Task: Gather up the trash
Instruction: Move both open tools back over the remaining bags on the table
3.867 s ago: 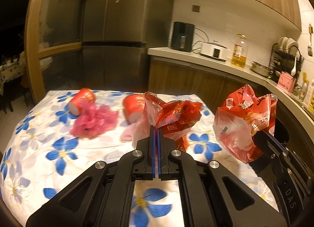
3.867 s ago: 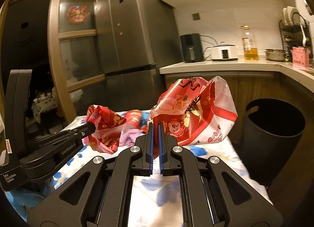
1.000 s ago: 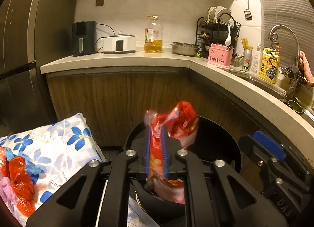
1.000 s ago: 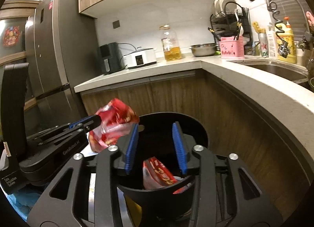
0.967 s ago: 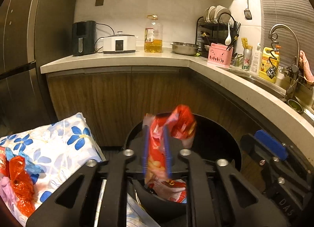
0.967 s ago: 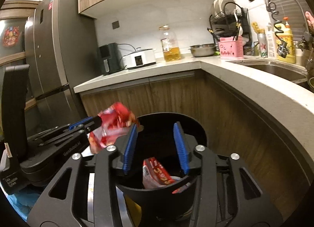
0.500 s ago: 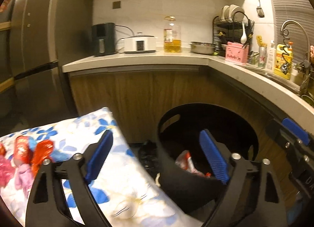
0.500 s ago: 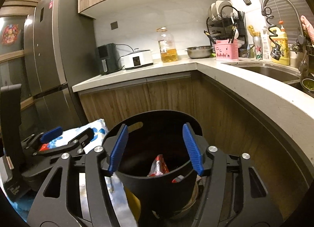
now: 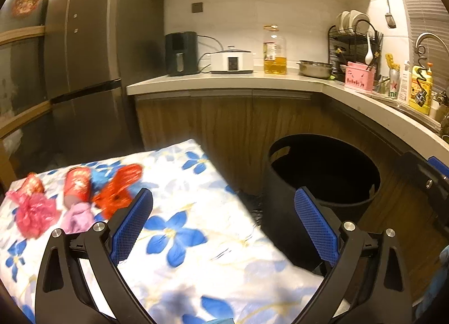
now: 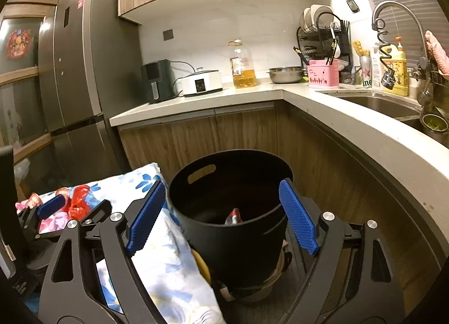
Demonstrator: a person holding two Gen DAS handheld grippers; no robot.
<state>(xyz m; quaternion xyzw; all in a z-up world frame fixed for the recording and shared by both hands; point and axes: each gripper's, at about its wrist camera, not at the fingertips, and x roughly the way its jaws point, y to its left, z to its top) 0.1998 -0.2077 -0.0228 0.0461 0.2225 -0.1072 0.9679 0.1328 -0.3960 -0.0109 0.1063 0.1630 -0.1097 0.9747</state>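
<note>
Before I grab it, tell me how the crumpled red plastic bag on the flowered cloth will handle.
The red plastic bag looks thin and crumpled, so probably floppy and very light. It likely squashes under the pads rather than resisting. Its glossy film may slip; pinch a bunched fold.

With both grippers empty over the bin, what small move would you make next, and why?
Probably swing the left gripper back toward the red bag on the table: its jaws are opening with nothing between them, wrappers already lie in the bin, and trash remains.

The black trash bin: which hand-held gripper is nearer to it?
Right. The right hand-held gripper frames the black trash bin; the left hand-held gripper is over the floral table beside it.
</note>
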